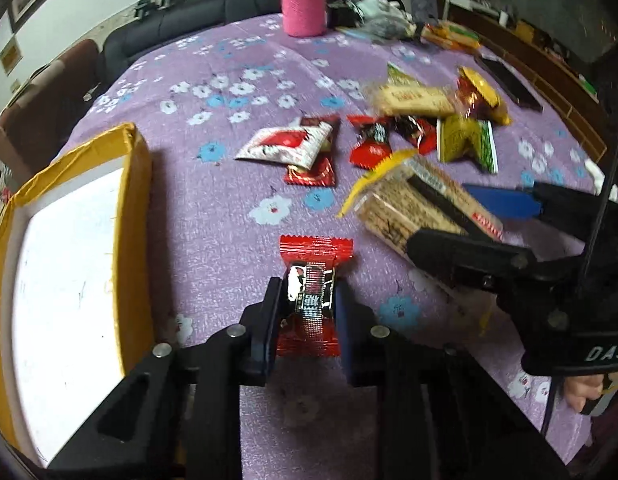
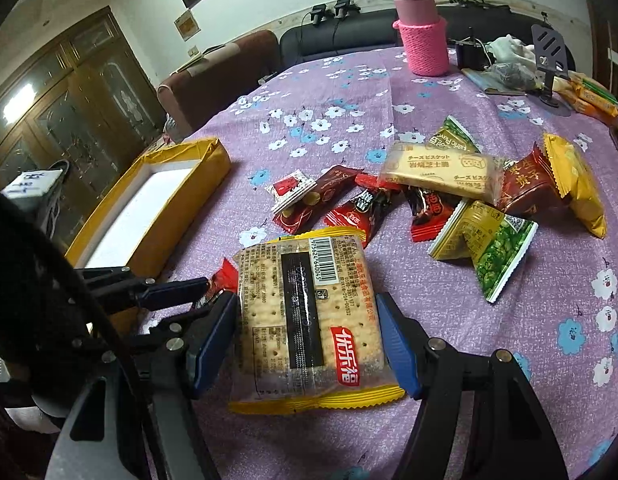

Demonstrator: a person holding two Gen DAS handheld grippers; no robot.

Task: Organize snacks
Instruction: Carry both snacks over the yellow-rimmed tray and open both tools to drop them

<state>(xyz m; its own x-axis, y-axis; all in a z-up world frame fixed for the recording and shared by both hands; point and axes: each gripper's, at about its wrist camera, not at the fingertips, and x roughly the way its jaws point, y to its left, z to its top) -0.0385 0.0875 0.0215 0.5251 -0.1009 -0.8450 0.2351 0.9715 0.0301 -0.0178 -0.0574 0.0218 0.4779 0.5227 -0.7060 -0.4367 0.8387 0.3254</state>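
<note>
Purple flowered cloth covers the counter (image 2: 449, 92), with a dark sofa and a pink-sleeved flask (image 2: 423, 36) behind. At the left of both views sits a yellow box (image 1: 137, 184) with a white floor, nothing in it yet, likely the place the snacks are meant to go. The left claw (image 1: 307, 300) brackets a small red candy wrapper (image 1: 315, 264) low in its frame, its jaws narrow around the wrapper, though whether they press it I cannot tell. The right claw (image 2: 309, 344) pinches a cracker packet (image 2: 309, 320) by its two long edges, probably so the flat pack stays level. Loose packets (image 2: 441, 176) lie heaped in the middle of the cloth, well apart from the box.
</note>
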